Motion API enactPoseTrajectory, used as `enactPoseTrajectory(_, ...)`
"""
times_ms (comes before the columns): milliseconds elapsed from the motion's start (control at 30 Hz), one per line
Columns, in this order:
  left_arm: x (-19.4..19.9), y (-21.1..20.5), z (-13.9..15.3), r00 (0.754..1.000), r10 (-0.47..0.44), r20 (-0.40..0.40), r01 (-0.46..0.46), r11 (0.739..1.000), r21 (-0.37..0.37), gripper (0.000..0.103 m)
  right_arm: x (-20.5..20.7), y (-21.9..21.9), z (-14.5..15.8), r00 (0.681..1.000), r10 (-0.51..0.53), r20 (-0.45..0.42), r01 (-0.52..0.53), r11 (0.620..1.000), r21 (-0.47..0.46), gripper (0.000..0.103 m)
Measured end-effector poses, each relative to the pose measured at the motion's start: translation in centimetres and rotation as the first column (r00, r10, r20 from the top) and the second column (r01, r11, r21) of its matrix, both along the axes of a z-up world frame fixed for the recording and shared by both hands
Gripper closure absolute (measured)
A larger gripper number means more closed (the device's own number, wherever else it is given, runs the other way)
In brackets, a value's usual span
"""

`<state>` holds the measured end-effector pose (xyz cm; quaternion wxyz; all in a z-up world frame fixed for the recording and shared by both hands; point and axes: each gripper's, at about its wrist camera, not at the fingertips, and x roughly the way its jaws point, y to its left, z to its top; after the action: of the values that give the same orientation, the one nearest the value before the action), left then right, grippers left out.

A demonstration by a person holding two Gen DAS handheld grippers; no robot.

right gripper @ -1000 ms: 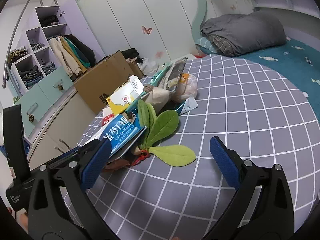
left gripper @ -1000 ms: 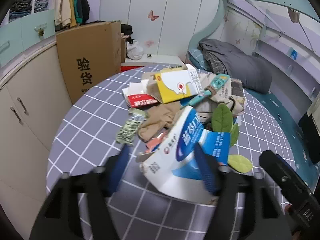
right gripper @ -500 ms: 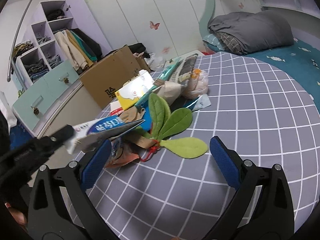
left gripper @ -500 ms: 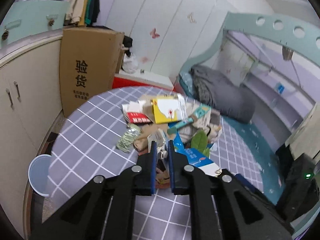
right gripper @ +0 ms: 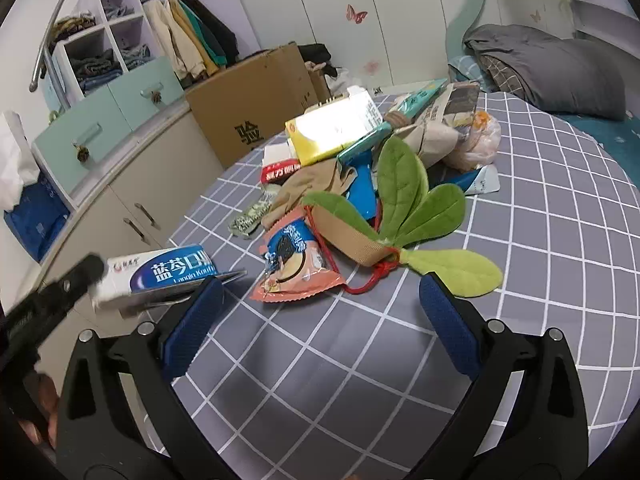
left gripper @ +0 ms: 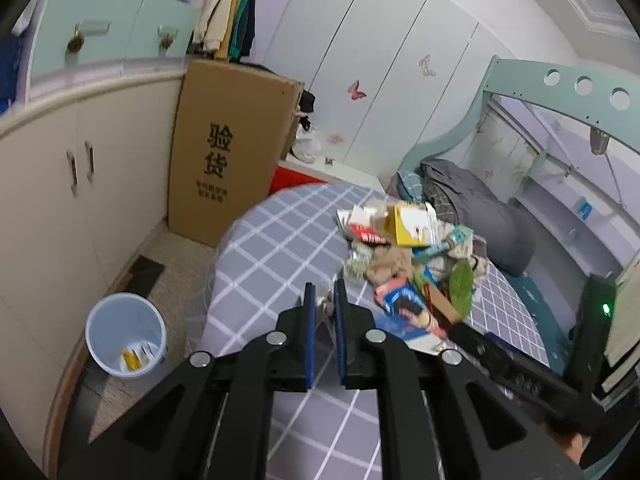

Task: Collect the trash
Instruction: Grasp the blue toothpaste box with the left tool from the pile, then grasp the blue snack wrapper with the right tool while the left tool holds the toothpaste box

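My left gripper (left gripper: pixel 324 300) is shut on a flattened blue-and-white carton (right gripper: pixel 160 272); in the left wrist view only a thin pale edge shows between the pads. It hangs over the left rim of the round checked table (left gripper: pixel 272 240). In the right wrist view the left gripper (right gripper: pixel 96 276) shows at the far left with the carton sticking out to the right. My right gripper (right gripper: pixel 318 284) stands open above the table, just in front of a pink snack wrapper (right gripper: pixel 296 264). Behind it is the trash pile with green felt leaves (right gripper: pixel 404 188) and a yellow box (right gripper: pixel 332 128). A pale blue bin (left gripper: pixel 124 336) stands on the floor.
A tall cardboard box (left gripper: pixel 224 152) leans by the cream cabinet (left gripper: pixel 60 200) left of the table. A bed with a grey duvet (left gripper: pixel 480 208) lies behind. A black device (left gripper: pixel 592 320) stands at the right. The bin holds a few scraps.
The left jaws closed on the carton and carried it back and left, off the pile to the table's rim; the bin came into view. The right gripper moved closer to the pile, still open.
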<state>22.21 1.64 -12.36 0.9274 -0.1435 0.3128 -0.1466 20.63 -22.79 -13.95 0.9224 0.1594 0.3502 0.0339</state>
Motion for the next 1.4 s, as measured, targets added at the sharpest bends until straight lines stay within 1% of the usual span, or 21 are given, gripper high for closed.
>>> enactPoseTrajectory(100, -0.3, -0.2, -1.6, 0.999, -0.014, -0.029, 0.014, 1.000, 0.007, 0.092, -0.1, 0.2, -0.1, 1.000, -0.013, -0.004, 0.013, 1.000, -0.003, 0.007)
enactPoseTrajectory(233, 0.1, -0.6, -3.7, 0.995, -0.038, -0.092, 0.036, 0.999, -0.025, 0.088, -0.5, 0.1, -0.2, 1.000, -0.026, -0.007, 0.026, 1.000, -0.015, 0.007)
enactPoseTrajectory(300, 0.4, -0.9, -4.5, 0.992, -0.048, -0.116, 0.043, 0.998, -0.046, 0.077, -0.7, -0.1, -0.3, 0.999, -0.032, -0.012, 0.032, 0.999, -0.006, 0.007)
enactPoseTrajectory(367, 0.6, -1.0, -4.7, 0.991, -0.048, -0.121, 0.041, 0.998, -0.055, 0.055, -0.8, -0.4, -0.4, 0.999, -0.040, -0.014, 0.040, 0.999, -0.005, 0.007)
enactPoseTrajectory(433, 0.7, -1.1, -4.7, 0.993, -0.042, -0.108, 0.036, 0.997, -0.065, 0.051, -0.9, -0.6, -0.4, 0.999, -0.044, -0.015, 0.044, 0.999, -0.008, 0.007)
enactPoseTrajectory(467, 0.7, -1.3, -4.7, 0.994, -0.040, -0.102, 0.034, 0.998, -0.056, 0.051, -1.0, -0.6, -0.5, 0.999, -0.043, -0.016, 0.043, 0.999, -0.007, 0.007)
enactPoseTrajectory(500, 0.9, -1.8, -4.7, 0.994, -0.039, -0.102, 0.037, 0.999, -0.027, 0.052, -1.0, -0.6, -0.5, 0.999, -0.040, -0.018, 0.040, 0.999, -0.007, 0.007)
enactPoseTrajectory(533, 1.3, -2.3, -4.8, 0.993, -0.042, -0.110, 0.043, 0.999, 0.004, 0.065, -1.0, -0.6, -0.5, 0.999, -0.036, -0.021, 0.036, 0.999, -0.009, 0.007)
enactPoseTrajectory(567, 1.5, -2.6, -4.8, 0.992, -0.049, -0.113, 0.051, 0.999, 0.016, 0.083, -0.9, -0.5, -0.5, 0.999, -0.030, -0.023, 0.030, 0.999, -0.011, 0.007)
enactPoseTrajectory(633, 2.0, -3.0, -5.0, 0.992, -0.061, -0.111, 0.064, 0.998, 0.025, 0.084, -0.8, -0.2, -0.6, 0.999, -0.019, -0.027, 0.019, 1.000, -0.016, 0.007)
enactPoseTrajectory(700, 1.9, -2.7, -4.6, 0.994, -0.048, -0.093, 0.050, 0.998, 0.025, 0.087, -0.6, 0.5, -0.6, 1.000, -0.001, -0.029, 0.000, 1.000, -0.022, 0.007)
enactPoseTrajectory(767, 1.7, -2.0, -4.1, 0.997, -0.027, -0.066, 0.028, 1.000, 0.011, 0.088, -0.4, 1.2, -0.5, 0.999, 0.025, -0.030, -0.026, 0.999, -0.034, 0.013)
enactPoseTrajectory(833, 1.4, -0.8, -3.3, 0.999, 0.002, -0.040, -0.002, 1.000, -0.007, 0.089, 0.0, 2.0, -0.2, 0.998, 0.059, -0.019, -0.060, 0.997, -0.053, 0.028)
enactPoseTrajectory(900, 1.1, 0.3, -2.6, 0.999, 0.038, -0.013, -0.038, 0.999, -0.010, 0.089, 0.6, 2.8, 0.0, 0.995, 0.094, -0.013, -0.095, 0.992, -0.085, 0.034)
enactPoseTrajectory(967, 1.0, 1.0, -2.0, 0.997, 0.071, 0.010, -0.071, 0.997, -0.006, 0.089, 1.4, 3.6, 0.2, 0.991, 0.132, -0.006, -0.131, 0.982, -0.135, 0.036)
enactPoseTrajectory(1000, 0.9, 1.4, -1.7, 0.996, 0.090, 0.023, -0.090, 0.996, -0.001, 0.089, 2.0, 4.1, 0.1, 0.987, 0.158, -0.017, -0.159, 0.975, -0.155, 0.036)
enactPoseTrajectory(1133, 1.0, 2.4, -1.3, 0.993, 0.111, 0.029, -0.111, 0.994, -0.007, 0.089, 3.9, 5.2, -0.3, 0.981, 0.184, -0.067, -0.195, 0.949, -0.248, 0.036)
enactPoseTrajectory(1200, 1.2, 2.6, -1.4, 0.993, 0.118, 0.025, -0.118, 0.993, -0.011, 0.089, 4.9, 5.3, -0.8, 0.976, 0.187, -0.108, -0.209, 0.942, -0.262, 0.036)
enactPoseTrajectory(1300, 1.5, 3.0, -1.5, 0.994, 0.107, 0.011, -0.107, 0.994, -0.034, 0.089, 6.1, 5.6, -1.8, 0.965, 0.196, -0.177, -0.240, 0.928, -0.285, 0.041)
enactPoseTrajectory(1367, 1.7, 3.2, -1.6, 0.994, 0.108, 0.005, -0.108, 0.994, -0.036, 0.089, 6.3, 5.9, -2.0, 0.962, 0.201, -0.184, -0.250, 0.919, -0.305, 0.042)
enactPoseTrajectory(1400, 1.6, 3.4, -1.7, 0.994, 0.108, 0.004, -0.108, 0.993, -0.039, 0.089, 6.4, 6.0, -2.0, 0.961, 0.207, -0.184, -0.256, 0.916, -0.308, 0.046)
